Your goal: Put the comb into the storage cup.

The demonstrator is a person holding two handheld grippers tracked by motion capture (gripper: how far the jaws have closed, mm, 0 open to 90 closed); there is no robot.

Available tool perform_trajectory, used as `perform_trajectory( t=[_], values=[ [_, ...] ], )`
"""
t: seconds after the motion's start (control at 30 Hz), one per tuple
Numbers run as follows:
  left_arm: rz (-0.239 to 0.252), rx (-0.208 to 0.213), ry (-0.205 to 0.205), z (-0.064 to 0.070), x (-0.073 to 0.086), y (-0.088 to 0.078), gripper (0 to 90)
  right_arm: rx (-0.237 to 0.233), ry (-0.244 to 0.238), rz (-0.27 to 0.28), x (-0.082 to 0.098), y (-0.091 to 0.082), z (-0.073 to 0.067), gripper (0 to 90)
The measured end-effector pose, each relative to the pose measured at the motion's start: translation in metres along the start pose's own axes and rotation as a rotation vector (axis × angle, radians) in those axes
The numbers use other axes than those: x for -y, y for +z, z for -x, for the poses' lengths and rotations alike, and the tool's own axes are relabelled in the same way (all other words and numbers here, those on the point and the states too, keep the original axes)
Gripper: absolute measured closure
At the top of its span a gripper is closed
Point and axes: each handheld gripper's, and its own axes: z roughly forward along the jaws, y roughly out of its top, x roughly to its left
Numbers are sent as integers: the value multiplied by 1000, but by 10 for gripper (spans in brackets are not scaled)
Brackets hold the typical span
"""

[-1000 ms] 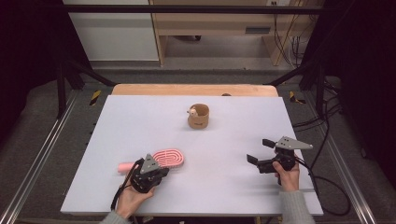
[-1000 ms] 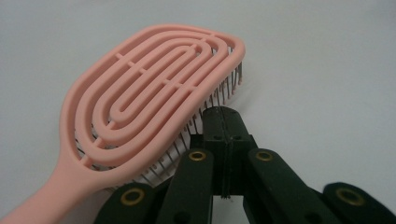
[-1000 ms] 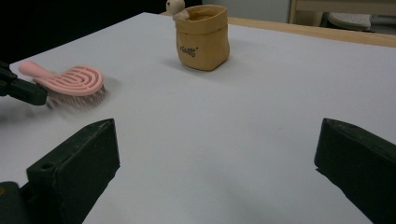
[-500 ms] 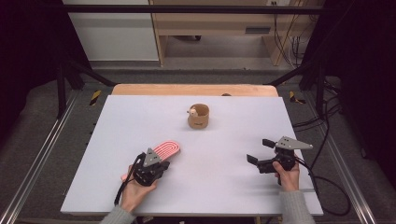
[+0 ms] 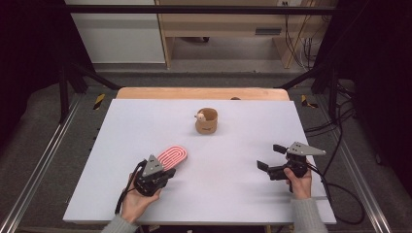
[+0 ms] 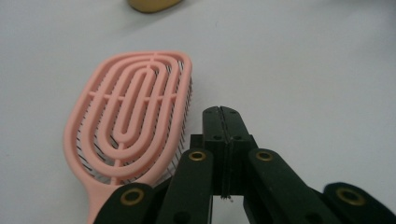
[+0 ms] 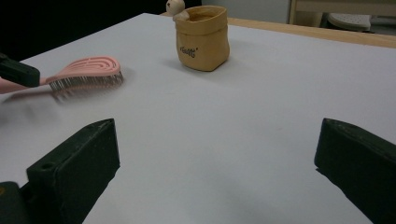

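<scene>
A pink vented hairbrush (image 5: 173,156) lies bristles down on the white table (image 5: 145,121). My left gripper (image 5: 168,173) is shut right beside it. In the left gripper view the black jaws (image 6: 220,112) meet with nothing between them. There the brush head (image 6: 130,112) lies just to their left, and its handle runs under the gripper's linkage. My right gripper (image 5: 270,156) rests open near the table's right side, and its jaws (image 7: 215,163) stand wide apart over bare tabletop. It looks across at the brush (image 7: 86,72) and the left gripper (image 7: 16,72).
A small tan pouch-like cup (image 5: 206,121) with a little bear figure at its rim stands upright at the table's far middle (image 7: 203,37). A wooden strip (image 5: 194,93) borders the far edge. Cables trail off the right side.
The brush has turned a little. Its handle, which stuck out to the left of the left gripper, is now hidden under the gripper. The right gripper has not moved.
</scene>
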Motion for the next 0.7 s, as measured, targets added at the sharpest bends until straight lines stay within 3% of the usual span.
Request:
perform_trajectory(
  t=[0.13, 0.3, 0.37, 0.47, 0.67, 0.7],
  values=[
    [46, 7, -5, -5, -7, -21, 857, 0, 0, -1, 0, 0, 0, 4],
    [69, 7, -13, -12, -11, -34, 759, 0, 0, -1, 0, 0, 0, 4],
    [79, 10, -20, -15, -12, -39, 689, 0, 0, 0, 0, 1, 0, 4],
    [114, 14, -34, -23, -14, -50, 502, 0, 1, 0, 0, 0, 0, 4],
    [146, 7, -44, -31, -15, -62, 294, 0, 1, -1, 0, 0, 0, 3],
    [150, -2, -44, -33, -16, -64, 294, 0, 0, -1, 0, 0, 0, 4]
  ],
)
